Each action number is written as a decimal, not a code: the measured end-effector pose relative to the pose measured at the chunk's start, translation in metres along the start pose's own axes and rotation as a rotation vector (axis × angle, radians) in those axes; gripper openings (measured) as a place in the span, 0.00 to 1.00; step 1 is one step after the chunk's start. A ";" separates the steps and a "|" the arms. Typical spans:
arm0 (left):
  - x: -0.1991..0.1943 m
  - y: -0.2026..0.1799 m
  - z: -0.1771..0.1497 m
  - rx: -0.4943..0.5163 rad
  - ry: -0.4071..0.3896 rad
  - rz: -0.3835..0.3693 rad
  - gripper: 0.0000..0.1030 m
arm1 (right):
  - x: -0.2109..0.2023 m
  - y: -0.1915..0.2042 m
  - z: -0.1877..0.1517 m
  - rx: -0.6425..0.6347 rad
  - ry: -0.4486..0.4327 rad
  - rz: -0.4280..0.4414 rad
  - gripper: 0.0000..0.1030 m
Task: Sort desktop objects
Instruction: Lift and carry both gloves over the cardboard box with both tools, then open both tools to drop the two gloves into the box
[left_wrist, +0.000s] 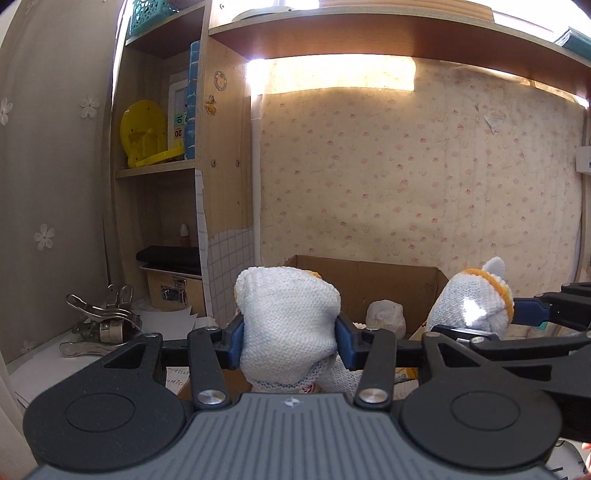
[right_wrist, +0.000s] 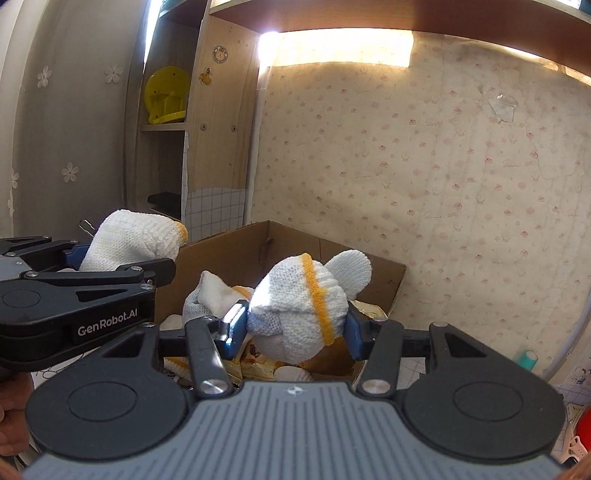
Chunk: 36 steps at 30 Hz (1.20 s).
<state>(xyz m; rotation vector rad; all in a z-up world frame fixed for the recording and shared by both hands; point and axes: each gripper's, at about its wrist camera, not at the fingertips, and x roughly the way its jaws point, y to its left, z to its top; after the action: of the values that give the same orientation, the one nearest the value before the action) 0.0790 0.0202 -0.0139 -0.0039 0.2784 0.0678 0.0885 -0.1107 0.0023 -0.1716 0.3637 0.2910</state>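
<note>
My left gripper (left_wrist: 290, 341) is shut on a bundle of white knitted gloves (left_wrist: 286, 321), its blue pads pressing both sides. My right gripper (right_wrist: 291, 330) is shut on a second white glove bundle with a yellow cuff band (right_wrist: 301, 308). Both bundles hang in front of an open cardboard box (right_wrist: 236, 247) that holds more white gloves (right_wrist: 210, 295) and packets. In the left wrist view the right gripper (left_wrist: 476, 317) and its bundle (left_wrist: 469, 302) sit at the right; in the right wrist view the left gripper (right_wrist: 125, 266) and its bundle (right_wrist: 133, 236) sit at the left.
A wooden shelf unit (left_wrist: 218, 147) stands at the left with a yellow plastic item (left_wrist: 146, 133), a black-lidded case (left_wrist: 173, 273) and a teal basket (left_wrist: 147, 14). Metal clips (left_wrist: 103, 321) lie on white paper (left_wrist: 166, 321). Patterned wallpaper (left_wrist: 424, 177) backs the box.
</note>
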 end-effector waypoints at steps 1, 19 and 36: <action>0.002 0.001 0.001 -0.002 0.003 0.001 0.49 | 0.002 0.000 -0.001 0.001 0.004 0.002 0.51; 0.019 -0.001 0.001 0.008 0.054 0.011 0.53 | 0.009 -0.003 0.001 0.011 0.001 0.009 0.61; 0.014 -0.009 0.007 0.018 0.050 0.017 0.72 | -0.010 -0.015 0.003 0.048 -0.050 -0.023 0.63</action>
<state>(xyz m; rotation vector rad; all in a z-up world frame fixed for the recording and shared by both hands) 0.0951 0.0126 -0.0116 0.0151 0.3294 0.0818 0.0853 -0.1266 0.0102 -0.1207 0.3188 0.2636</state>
